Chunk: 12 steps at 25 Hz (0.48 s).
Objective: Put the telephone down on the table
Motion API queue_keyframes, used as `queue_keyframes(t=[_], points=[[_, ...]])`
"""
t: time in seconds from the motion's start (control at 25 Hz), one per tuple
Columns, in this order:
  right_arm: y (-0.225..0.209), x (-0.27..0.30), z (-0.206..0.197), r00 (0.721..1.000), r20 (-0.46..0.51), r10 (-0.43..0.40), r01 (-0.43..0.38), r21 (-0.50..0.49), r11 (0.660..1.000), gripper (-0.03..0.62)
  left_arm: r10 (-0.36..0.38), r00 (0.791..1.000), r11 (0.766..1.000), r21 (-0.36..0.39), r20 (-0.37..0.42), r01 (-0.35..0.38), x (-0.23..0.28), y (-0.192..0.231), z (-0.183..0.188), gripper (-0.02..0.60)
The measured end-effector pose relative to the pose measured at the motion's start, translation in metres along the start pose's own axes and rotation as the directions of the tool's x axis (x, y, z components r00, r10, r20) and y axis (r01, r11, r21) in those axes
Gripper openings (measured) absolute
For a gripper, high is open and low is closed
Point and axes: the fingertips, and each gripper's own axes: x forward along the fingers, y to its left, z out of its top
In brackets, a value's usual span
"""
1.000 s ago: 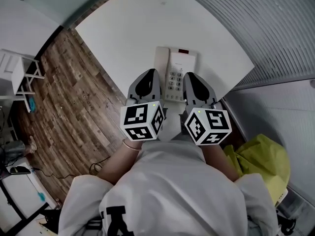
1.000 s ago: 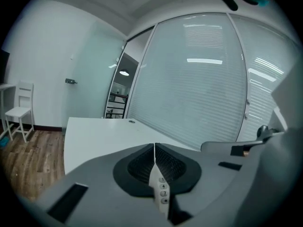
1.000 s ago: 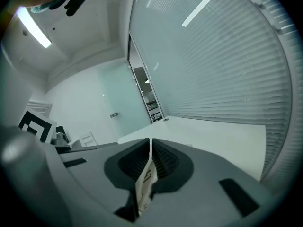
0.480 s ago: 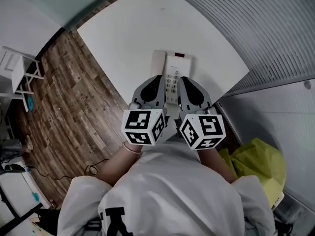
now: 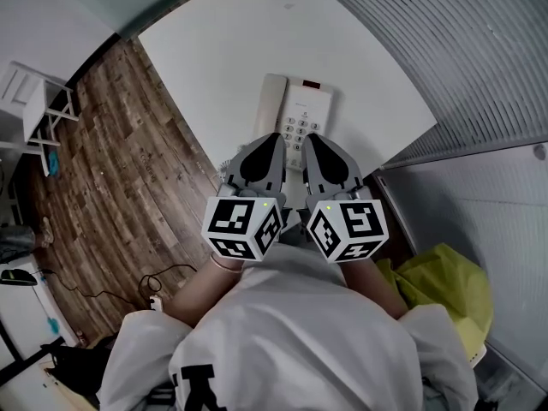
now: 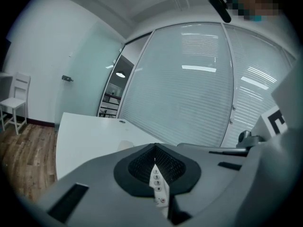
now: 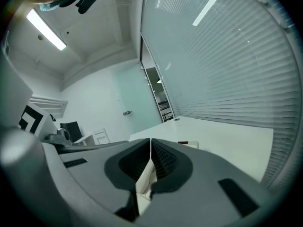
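- The white plastic desk telephone (image 5: 306, 114) lies flat on the curved white worktop (image 5: 223, 58), close to its near right edge. Its handset (image 5: 271, 101) sits in the cradle on the left and its grey keypad (image 5: 296, 132) faces up.
- My left hand-held gripper (image 5: 274, 139) has its grey jaws pressed together with nothing between them. In the left gripper view only a thin strip of the keypad (image 6: 158, 186) shows past the closed tips (image 6: 155, 148).
- My right hand-held gripper (image 5: 312, 139) is closed the same way and holds nothing. The right gripper view shows the jaws meeting (image 7: 150, 143), with a sliver of white telephone body beyond them.
- Both tips hang over the near end of the telephone. I cannot tell whether either one touches it.
- To the right, beside the worktop, a crumpled yellow-green bag (image 5: 445, 289) lies low down. I cannot make out what it holds.
- Brown wooden floor (image 5: 120, 169) runs along the left.
- A second ago my two hand-held grippers flanked the telephone's near end with a clear gap between them. Their tips have since swung inward and now sit just beside each other.
- The telephone has kept its place on the worktop.
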Motion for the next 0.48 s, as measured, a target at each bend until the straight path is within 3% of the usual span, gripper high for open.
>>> queue_keyframes(t=[0.24,0.48], points=[[0.011,-0.014,-0.005,1.0,-0.002,0.027,-0.027,0.009,1.0,0.031,0.002,1.0,1.0,0.002,0.008,-0.002,-0.019,-0.003,-0.004,0.005],[0.027,-0.04,-0.013,1.0,0.008,-0.014,0.014,0.0,1.0,0.031,-0.02,1.0,1.0,0.006,0.023,0.019,-0.047,-0.007,-0.005,0.005]])
